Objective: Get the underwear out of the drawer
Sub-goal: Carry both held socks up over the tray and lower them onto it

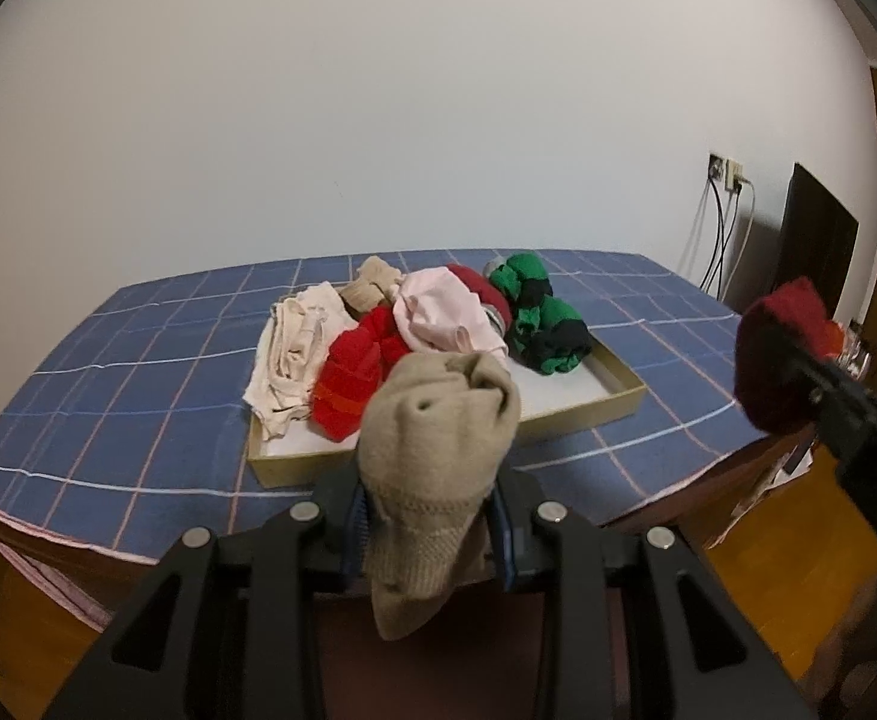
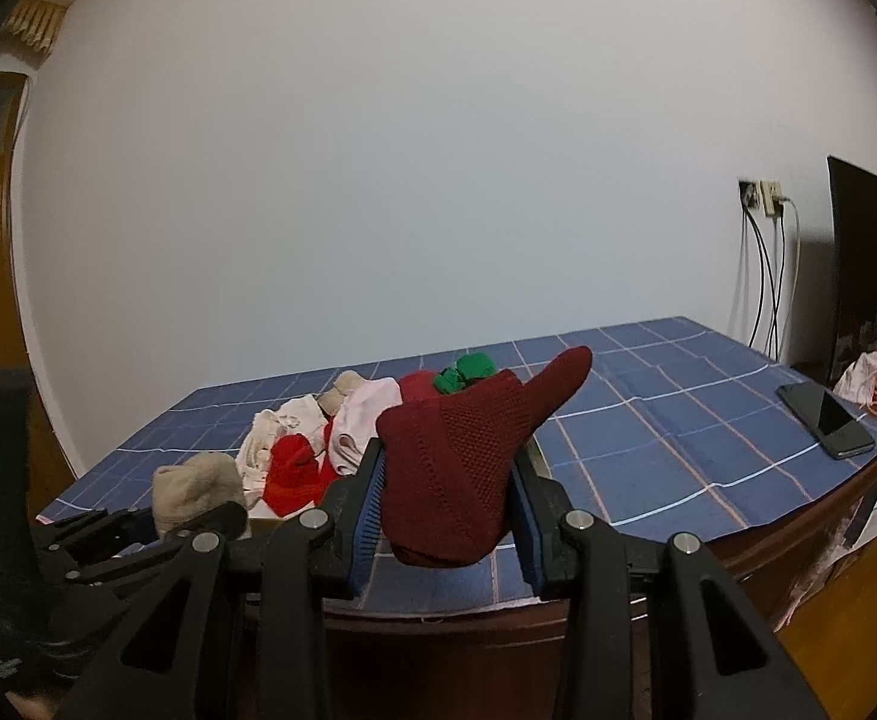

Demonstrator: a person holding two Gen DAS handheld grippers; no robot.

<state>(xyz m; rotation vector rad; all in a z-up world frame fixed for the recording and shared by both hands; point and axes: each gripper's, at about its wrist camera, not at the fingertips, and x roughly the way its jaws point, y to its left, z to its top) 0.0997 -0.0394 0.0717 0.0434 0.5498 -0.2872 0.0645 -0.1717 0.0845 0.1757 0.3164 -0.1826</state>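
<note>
While most of the clothes still sit in the drawer (image 1: 612, 402) on the table (image 1: 138, 360), two pieces are already out. The left gripper (image 1: 432, 516) pinches a tan sock (image 1: 438, 420), and the right gripper (image 2: 450, 510) pinches a dark red sock (image 2: 462, 456). Both hang near the table's front edge. Pink underwear (image 1: 444, 312) is left inside. Bare table lies all around, but a phone (image 2: 828, 420) lies on the right.
</note>
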